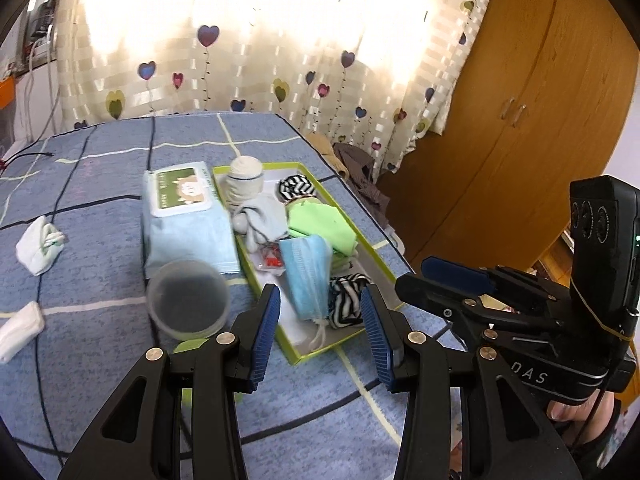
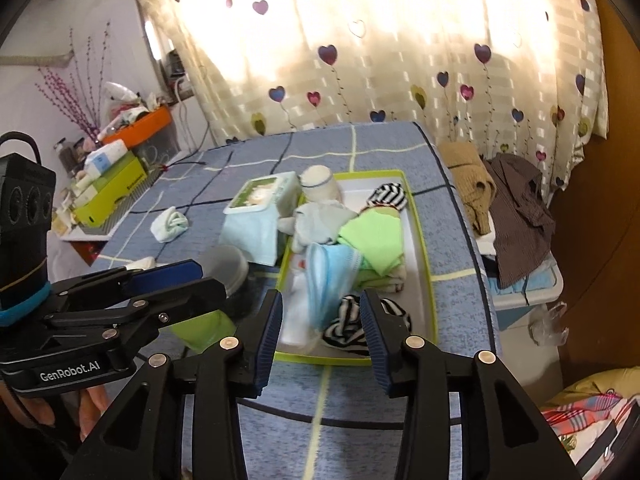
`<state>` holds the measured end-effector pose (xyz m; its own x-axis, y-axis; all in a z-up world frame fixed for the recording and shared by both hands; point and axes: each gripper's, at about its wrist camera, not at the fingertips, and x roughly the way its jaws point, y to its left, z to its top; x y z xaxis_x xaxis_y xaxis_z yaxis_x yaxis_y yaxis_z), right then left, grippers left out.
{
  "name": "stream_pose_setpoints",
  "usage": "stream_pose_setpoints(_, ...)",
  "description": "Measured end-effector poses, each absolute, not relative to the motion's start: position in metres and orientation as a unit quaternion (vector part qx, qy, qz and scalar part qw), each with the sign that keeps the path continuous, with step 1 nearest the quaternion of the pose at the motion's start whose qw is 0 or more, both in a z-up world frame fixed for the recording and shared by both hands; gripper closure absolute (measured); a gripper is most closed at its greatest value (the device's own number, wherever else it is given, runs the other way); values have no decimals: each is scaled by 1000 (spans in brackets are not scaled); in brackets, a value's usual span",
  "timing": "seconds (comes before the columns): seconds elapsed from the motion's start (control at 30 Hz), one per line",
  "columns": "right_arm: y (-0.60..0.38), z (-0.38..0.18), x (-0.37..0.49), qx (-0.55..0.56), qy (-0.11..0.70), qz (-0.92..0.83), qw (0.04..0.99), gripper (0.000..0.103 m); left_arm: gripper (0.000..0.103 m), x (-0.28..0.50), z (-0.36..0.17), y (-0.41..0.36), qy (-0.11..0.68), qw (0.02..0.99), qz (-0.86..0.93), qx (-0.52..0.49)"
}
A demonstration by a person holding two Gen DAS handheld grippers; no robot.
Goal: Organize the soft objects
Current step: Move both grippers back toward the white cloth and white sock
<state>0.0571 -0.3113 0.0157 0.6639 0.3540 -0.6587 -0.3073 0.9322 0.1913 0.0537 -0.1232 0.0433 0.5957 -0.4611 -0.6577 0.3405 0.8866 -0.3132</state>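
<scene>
1. Spreading across most of both views, the bed [image 1: 100,184] with its blue checked cover carries everything; behind it hangs a heart-print curtain [image 1: 280,40], and a wooden wardrobe [image 1: 520,120] fills the upper right of my left view.
2. Centre frame, a green-rimmed tray [image 1: 386,258] lies on the bed, piled with soft things: a green cloth [image 1: 320,222], a blue face mask [image 1: 306,276], a grey sock [image 1: 262,216], a cream rolled sock [image 1: 245,178] at the far end, and two striped black-and-white socks [image 1: 344,300], one far, one near.
3. Just left of the tray lies a wipes pack [image 1: 180,192] on a folded light-blue towel [image 1: 188,244], with a clear plastic tub [image 1: 188,300] in front.
4. At the left of my left view, two white sock bundles [image 1: 38,246] lie well apart from the tray.
5. My left gripper [image 1: 320,332] hangs over the tray's near end, jaws apart and empty.
6. My right gripper [image 2: 320,334] also hovers there, jaws apart, nothing pinched; the mask and striped sock show between them, blurred.
</scene>
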Motion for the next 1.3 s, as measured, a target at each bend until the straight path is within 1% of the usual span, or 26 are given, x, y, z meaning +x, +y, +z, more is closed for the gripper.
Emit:
stream_pose_setpoints(0.43, -257, 32, 49, -1, 357, 219, 908, 62, 59, 37, 41, -71, 385, 905, -164, -77)
stream_pose_setpoints(0.6, -233, 34, 51, -14, 358, 235, 903, 59, 59, 35, 38, -50, 382, 909, -145, -84)
stream_pose_setpoints(1.1, -160, 23, 72, -53, 377, 292, 878, 58, 60, 40, 9, 32, 394, 909, -68, -113)
stream_pose_setpoints(1.3, -130, 19, 82, -68, 384, 310, 867, 55, 59, 43, -1, 71, 396, 910, -42, -120)
